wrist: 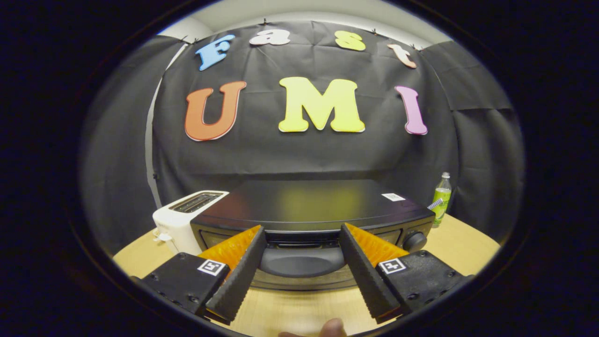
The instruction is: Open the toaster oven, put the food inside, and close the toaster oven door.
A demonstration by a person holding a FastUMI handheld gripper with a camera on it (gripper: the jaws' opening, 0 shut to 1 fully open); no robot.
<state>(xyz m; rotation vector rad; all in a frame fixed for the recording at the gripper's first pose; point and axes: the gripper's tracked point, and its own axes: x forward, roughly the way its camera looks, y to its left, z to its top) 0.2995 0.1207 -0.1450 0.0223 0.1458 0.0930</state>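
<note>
The tongs [302, 241] stand wide open and empty, their ribbed black fingers [241, 274] spread to either side of the black toaster oven [311, 206], which sits on the wooden bench [290, 311] just ahead. The oven door looks closed, and its broad dark handle [302, 261] lies right between the fingertips, so opening appears not yet begun. I can see no food from here. The likely trouble, I'd judge, is the handle: it is smooth and rounded, and a shallow pinch could slide off, or a hard tug could drag the whole oven toward the near edge. A swing to the left could knock the white slot toaster [180, 220] beside it; the green bottle [441, 199] at far right is well clear. A white sticker [393, 197] on the oven top and the bottle's label are too small to read.
</note>
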